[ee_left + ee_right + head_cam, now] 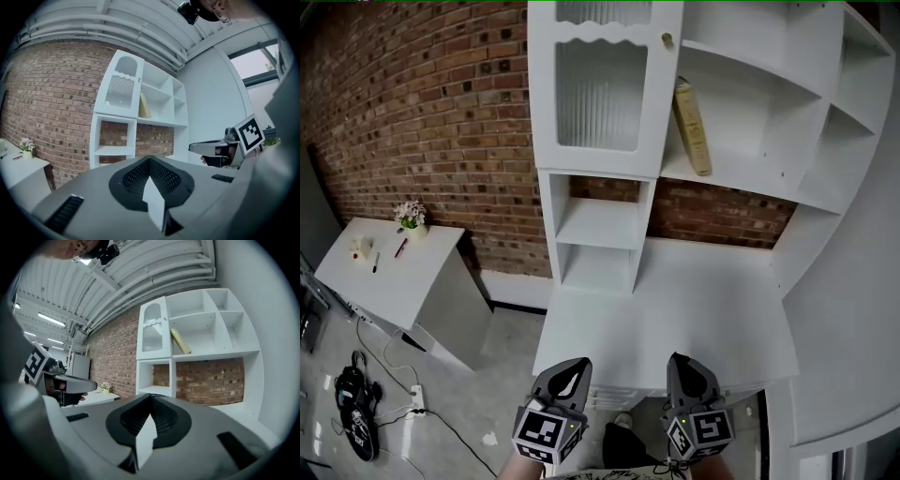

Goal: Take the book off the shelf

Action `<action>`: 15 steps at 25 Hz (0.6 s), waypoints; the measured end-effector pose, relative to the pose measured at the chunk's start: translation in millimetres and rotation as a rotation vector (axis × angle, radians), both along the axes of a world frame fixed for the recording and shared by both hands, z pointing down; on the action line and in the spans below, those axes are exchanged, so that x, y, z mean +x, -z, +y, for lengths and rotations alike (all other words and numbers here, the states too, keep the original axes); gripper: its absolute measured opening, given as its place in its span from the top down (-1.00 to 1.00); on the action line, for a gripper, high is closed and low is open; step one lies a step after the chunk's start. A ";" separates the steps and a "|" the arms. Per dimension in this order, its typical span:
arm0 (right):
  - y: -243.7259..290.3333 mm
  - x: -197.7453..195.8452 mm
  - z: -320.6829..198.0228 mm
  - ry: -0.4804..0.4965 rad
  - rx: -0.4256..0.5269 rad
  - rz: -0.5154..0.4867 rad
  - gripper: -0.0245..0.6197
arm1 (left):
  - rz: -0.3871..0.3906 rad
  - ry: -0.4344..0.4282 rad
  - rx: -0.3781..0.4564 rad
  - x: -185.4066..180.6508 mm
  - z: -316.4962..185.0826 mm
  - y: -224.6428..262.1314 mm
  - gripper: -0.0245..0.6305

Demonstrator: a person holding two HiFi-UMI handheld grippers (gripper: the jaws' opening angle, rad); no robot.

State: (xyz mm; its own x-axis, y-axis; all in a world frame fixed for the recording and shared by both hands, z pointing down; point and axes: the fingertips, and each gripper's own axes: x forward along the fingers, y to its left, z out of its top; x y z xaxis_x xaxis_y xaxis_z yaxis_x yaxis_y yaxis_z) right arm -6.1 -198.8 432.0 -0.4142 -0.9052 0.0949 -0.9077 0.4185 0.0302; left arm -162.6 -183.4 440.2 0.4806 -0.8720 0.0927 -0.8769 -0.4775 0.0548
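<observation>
Book [692,128] leans tilted on the far upper shelf [741,178], well apart from the left tool [572,368] and right tool [682,362] — both pressed together, empty; nudged by unopened jaws, it could slide flat.

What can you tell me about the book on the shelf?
The book is a slim, closed, tan volume, alone in its white compartment. It stands on its lower end on the shelf board, tilted so that its top leans against the cupboard wall on its left. Nothing else touches it.
</observation>
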 end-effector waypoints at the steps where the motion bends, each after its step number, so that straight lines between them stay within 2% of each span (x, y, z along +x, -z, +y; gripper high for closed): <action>1: -0.7 -0.6 -14.8 0.007 -0.002 -0.001 0.90 | -0.005 0.009 0.010 -0.9 -12.2 1.5 0.88; 7: 7.6 1.5 -114.9 0.028 0.000 0.006 0.90 | -0.011 0.059 0.053 3.1 -97.0 24.3 0.88; 11: 22.4 16.4 -167.6 0.070 0.027 -0.001 0.90 | 0.040 0.005 0.156 35.2 -134.7 60.5 0.88; 15: 36.4 30.6 -215.3 0.086 0.021 0.006 0.90 | 0.000 -0.005 0.154 57.0 -178.9 67.9 0.88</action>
State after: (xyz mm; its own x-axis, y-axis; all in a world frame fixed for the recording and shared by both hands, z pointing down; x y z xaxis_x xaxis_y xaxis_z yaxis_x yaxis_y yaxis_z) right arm 24.5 -414.1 395.7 -0.4899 -0.8682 0.0786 -0.8683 0.4940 0.0452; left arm -105.6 -362.2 372.4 0.4849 -0.8736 -0.0416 -0.8746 -0.4845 -0.0192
